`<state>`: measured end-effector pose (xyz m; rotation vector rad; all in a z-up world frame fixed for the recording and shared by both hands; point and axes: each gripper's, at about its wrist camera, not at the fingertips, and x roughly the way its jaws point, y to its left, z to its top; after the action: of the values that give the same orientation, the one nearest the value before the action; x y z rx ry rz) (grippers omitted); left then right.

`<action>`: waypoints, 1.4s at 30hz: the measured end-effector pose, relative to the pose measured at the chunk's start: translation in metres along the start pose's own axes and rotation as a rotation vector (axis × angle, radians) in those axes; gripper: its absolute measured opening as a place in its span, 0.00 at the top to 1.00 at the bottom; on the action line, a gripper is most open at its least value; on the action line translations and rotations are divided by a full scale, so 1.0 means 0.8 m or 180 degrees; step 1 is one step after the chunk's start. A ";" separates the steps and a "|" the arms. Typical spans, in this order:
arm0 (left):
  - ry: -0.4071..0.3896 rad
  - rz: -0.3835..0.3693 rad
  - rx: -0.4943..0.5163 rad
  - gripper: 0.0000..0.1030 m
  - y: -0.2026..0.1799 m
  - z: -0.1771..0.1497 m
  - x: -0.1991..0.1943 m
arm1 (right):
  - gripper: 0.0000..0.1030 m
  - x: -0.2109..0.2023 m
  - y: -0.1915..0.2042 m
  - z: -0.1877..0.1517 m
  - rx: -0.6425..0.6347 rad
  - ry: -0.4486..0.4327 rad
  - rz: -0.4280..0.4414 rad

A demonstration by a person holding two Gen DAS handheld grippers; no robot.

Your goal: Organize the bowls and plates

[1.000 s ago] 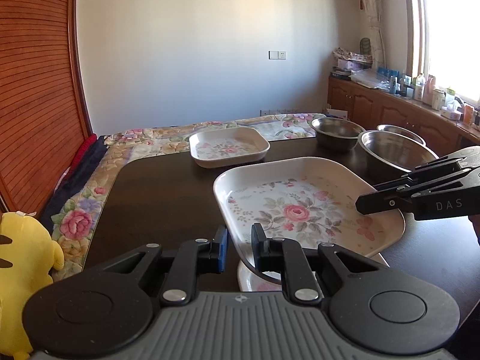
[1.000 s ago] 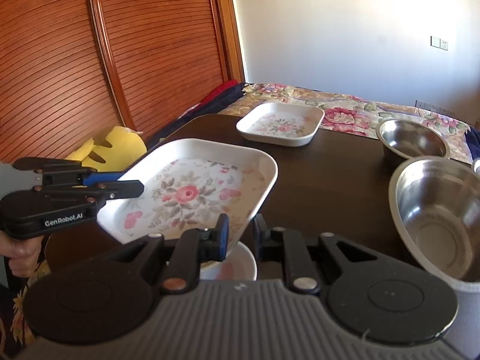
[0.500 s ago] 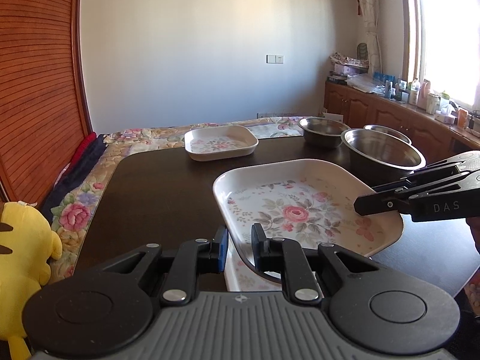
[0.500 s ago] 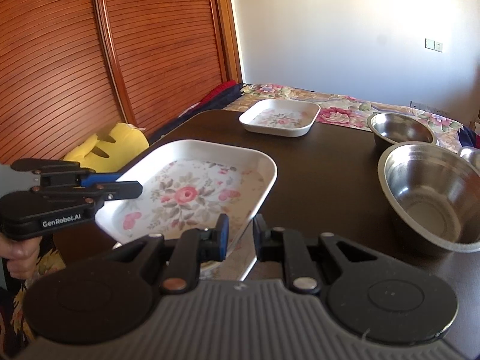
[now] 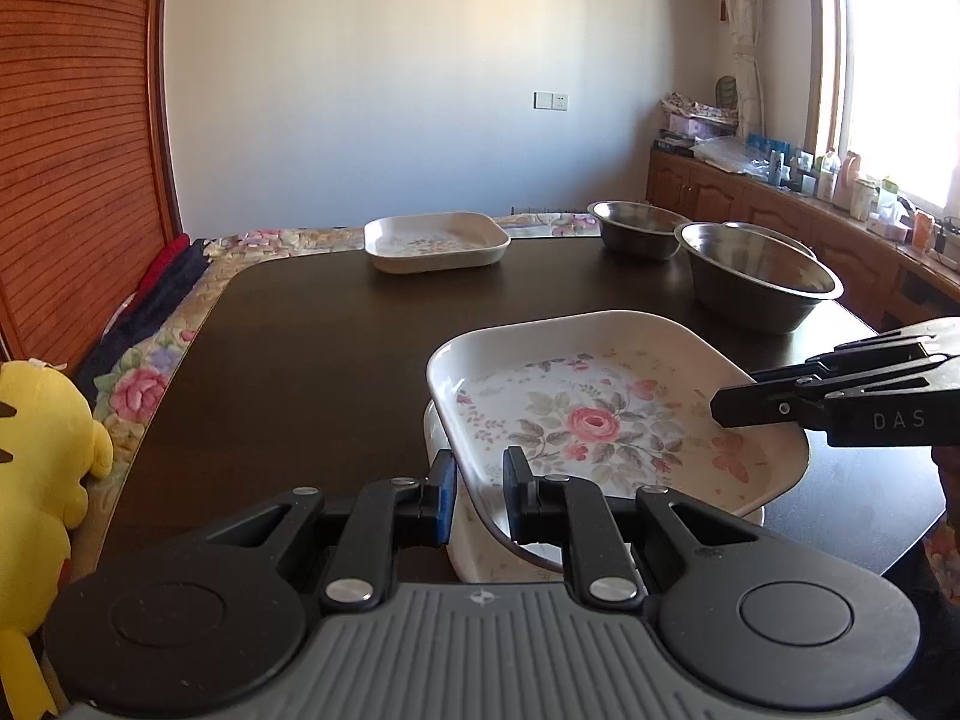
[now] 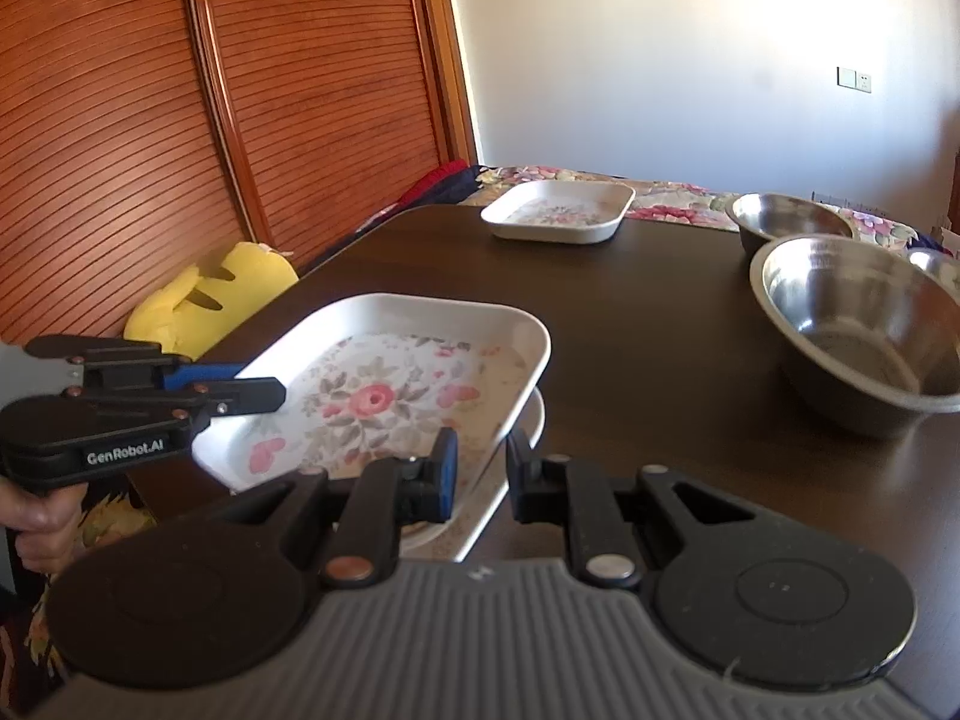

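Note:
A white rectangular floral plate (image 5: 600,414) (image 6: 396,390) is held between both grippers, low over a second white plate (image 5: 468,540) (image 6: 480,516) lying under it on the dark table. My left gripper (image 5: 478,492) is shut on the plate's near-left rim. My right gripper (image 6: 480,468) is shut on the opposite rim; it also shows in the left wrist view (image 5: 756,402). The left gripper shows in the right wrist view (image 6: 252,387). A third floral plate (image 5: 435,240) (image 6: 561,210) sits at the table's far side.
Three steel bowls stand at the right: a large one (image 5: 759,276) (image 6: 864,324), a smaller one (image 5: 639,228) (image 6: 789,222) behind it, a third mostly hidden. A yellow plush toy (image 5: 36,468) (image 6: 210,294) sits by the table (image 5: 312,360). Wooden slatted doors (image 6: 180,120) stand left.
Both grippers have lowered the floral plate toward the plate underneath. The view has dropped, so the table's far objects look lower and flatter.

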<state>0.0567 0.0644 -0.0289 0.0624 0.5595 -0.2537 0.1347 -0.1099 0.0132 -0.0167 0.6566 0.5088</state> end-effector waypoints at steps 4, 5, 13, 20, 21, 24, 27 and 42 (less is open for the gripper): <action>-0.0012 0.0030 -0.0034 0.82 0.001 -0.002 0.003 | 0.82 0.000 0.001 -0.007 0.0041 -0.0090 0.0002; -0.0010 0.0046 -0.0017 0.82 -0.002 -0.003 0.003 | 0.82 -0.001 0.000 -0.009 0.0070 -0.0129 0.0009; 0.0020 0.0066 -0.0032 0.82 0.000 -0.007 0.006 | 0.81 0.002 0.003 -0.022 0.0199 -0.0254 -0.0014; 0.0038 0.0093 0.0030 0.82 -0.001 -0.008 0.008 | 0.81 0.002 0.016 -0.030 0.0101 -0.0371 -0.0134; 0.0043 0.0104 0.0049 0.82 -0.002 -0.008 0.009 | 0.81 0.003 0.017 -0.032 0.0092 -0.0383 -0.0149; 0.0051 0.0113 0.0058 0.82 -0.001 -0.009 0.010 | 0.81 0.002 0.018 -0.037 0.0075 -0.0406 -0.0191; 0.0057 0.0115 0.0045 0.82 0.000 -0.011 0.012 | 0.81 0.002 0.014 -0.038 0.0103 -0.0405 -0.0192; 0.0040 0.0118 0.0032 0.82 0.000 -0.011 0.011 | 0.80 0.001 0.017 -0.044 0.0074 -0.0470 -0.0206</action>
<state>0.0598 0.0637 -0.0408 0.0842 0.5691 -0.2200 0.1085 -0.1036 -0.0130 0.0214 0.5159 0.4354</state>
